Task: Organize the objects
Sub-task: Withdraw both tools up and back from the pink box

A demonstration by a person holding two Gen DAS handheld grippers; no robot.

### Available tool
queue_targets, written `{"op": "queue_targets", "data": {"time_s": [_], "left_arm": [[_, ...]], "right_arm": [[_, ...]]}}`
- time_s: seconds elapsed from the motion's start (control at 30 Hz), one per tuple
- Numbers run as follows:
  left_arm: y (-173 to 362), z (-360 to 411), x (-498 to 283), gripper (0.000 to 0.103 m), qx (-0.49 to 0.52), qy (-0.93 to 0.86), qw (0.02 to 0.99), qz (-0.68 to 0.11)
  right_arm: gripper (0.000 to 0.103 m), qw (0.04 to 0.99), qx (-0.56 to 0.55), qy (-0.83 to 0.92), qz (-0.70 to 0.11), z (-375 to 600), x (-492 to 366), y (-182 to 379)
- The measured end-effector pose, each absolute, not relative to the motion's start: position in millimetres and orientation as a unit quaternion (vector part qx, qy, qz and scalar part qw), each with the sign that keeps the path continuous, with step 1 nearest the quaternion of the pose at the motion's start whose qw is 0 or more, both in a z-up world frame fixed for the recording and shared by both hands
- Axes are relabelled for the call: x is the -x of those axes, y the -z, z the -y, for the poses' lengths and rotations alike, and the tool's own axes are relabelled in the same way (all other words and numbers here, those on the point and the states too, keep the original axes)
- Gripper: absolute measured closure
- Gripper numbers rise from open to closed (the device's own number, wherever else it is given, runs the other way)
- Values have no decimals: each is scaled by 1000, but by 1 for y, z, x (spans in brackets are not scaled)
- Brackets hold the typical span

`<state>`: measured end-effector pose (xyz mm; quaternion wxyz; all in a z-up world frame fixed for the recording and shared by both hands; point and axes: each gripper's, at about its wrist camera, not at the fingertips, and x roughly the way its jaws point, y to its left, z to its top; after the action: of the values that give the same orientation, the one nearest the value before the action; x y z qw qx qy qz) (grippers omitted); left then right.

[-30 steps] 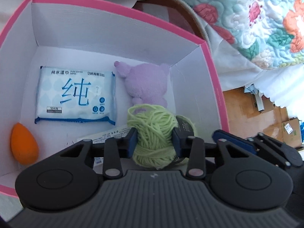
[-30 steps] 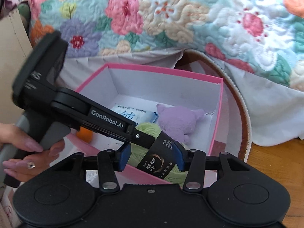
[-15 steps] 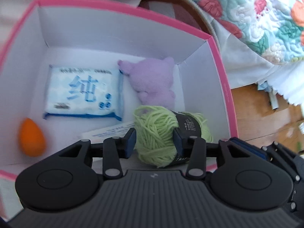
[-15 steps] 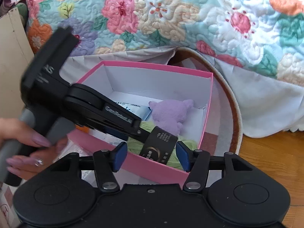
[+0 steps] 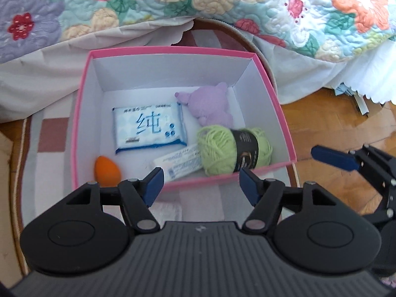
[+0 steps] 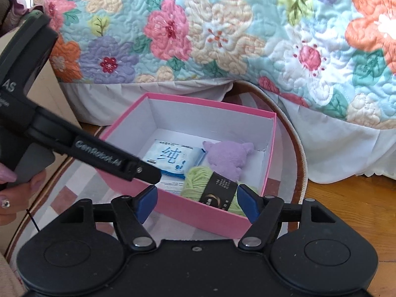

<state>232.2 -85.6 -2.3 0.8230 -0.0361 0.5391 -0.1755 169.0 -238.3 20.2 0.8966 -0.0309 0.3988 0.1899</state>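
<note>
Left gripper (image 5: 201,183): blue-padded jaws spread, just been opening, nothing between them. It points steeply down, held above the near wall of the pink cardboard box with white inside (image 5: 277,104).

Just beyond the gap, toward the right pad: light-green ball of yarn (image 5: 217,148) lying on the box floor, free of both tools. Its black paper band (image 5: 246,152) carries a gold ring mark and small print, too fine to read.

Beyond the left pad: white flat packet with small blue print (image 5: 178,162), unreadable, one end under the yarn. Farther out: white-and-blue soft pack of wet wipes (image 5: 148,128), large blue character "纯". Left of the left pad: orange egg-shaped sponge (image 5: 107,170). Past the yarn: lilac plush toy (image 5: 210,106) against the far right wall.

Right gripper (image 6: 195,204): jaws also spread and just been opening, empty, angled down over the box's near corner, yarn seen beyond the gap. In this view the left tool's black arm reads "GenRobot.AI"; a hand (image 6: 14,193) grips its grey handle.

Outward: striped rug (image 5: 49,133), floral quilt (image 6: 222,37), wooden floor (image 6: 351,212).
</note>
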Motion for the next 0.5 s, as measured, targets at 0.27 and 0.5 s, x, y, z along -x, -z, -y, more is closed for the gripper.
{"op": "queue_targets", "data": {"time_s": [0.27, 0.5], "left_arm": [[-33, 63, -196, 30, 27, 172, 828, -533], [-55, 45, -167, 17, 19, 174, 839, -515]], "right_arm": [[16, 895, 23, -203, -396, 233, -151, -45], [9, 893, 13, -222, -391, 226, -133, -61]]}}
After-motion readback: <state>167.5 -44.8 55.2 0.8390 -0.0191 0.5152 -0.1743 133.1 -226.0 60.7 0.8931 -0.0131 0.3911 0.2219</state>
